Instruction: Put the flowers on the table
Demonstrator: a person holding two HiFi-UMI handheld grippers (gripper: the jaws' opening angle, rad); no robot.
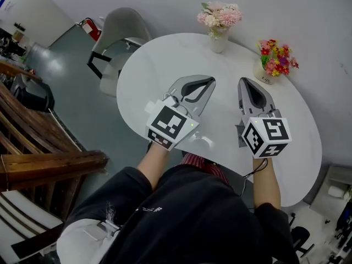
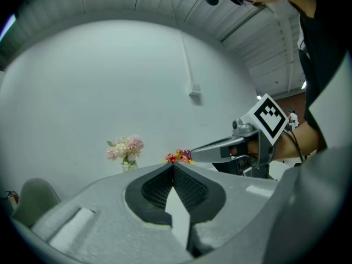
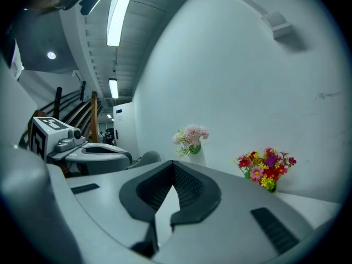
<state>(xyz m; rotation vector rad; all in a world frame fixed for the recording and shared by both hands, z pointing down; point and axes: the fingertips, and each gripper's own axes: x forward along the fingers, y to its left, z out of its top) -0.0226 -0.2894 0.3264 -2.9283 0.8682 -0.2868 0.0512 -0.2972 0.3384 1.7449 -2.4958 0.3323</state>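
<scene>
no readable words or numbers, only square coded markers on left cube [image 1: 171, 126] and right cube [image 1: 267, 136]

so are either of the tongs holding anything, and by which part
Nothing is held. The left tongs and right tongs are both shut, empty; the pink flowers and the mixed flowers stand on the table, untouched.

a pale grey chair [image 1: 124, 26] stands near a red fire extinguisher [image 1: 92, 29].

On the tabletop [image 1: 159, 65], a vase of flowers [image 1: 219, 18] stands at the far edge, with a pot of flowers [image 1: 276, 59] to its right. Nearer, the left gripper [image 1: 210, 82] and the right gripper [image 1: 245, 82] hover side by side. A chair [image 1: 118, 29] stands off the tabletop's far left.
</scene>
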